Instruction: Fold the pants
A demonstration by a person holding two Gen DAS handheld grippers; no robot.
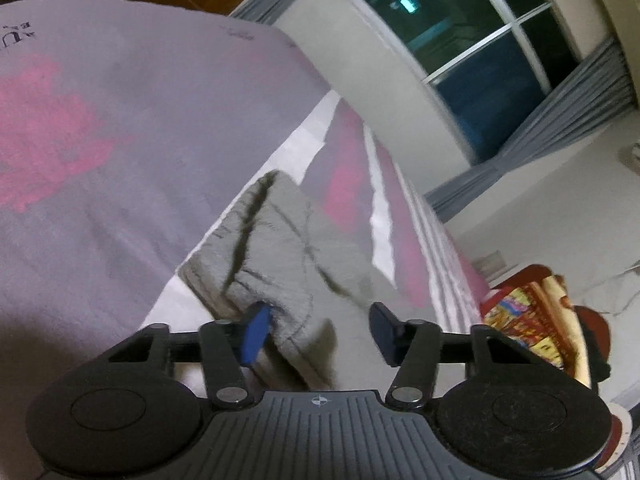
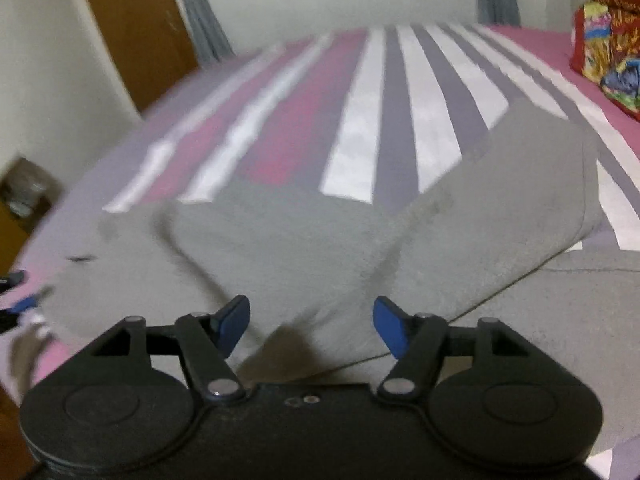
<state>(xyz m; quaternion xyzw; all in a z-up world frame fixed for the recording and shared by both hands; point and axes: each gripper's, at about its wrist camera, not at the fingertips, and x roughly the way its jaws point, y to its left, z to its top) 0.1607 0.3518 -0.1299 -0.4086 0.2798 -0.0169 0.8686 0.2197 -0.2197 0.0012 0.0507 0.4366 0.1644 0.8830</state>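
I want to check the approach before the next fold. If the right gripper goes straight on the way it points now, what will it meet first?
Most likely the grey pants. The right gripper has open jaws with nothing pinched, and the cloth lies directly ahead on the striped bedcover. Blur makes the depth unclear.

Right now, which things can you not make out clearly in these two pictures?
- Left wrist view: near part of the grey pants is hidden behind the left gripper; motion blur smears the folds.
- Right wrist view: the pants' near edge is hidden behind the right gripper.
- Right wrist view: the colourful bag is cut off by the right edge.
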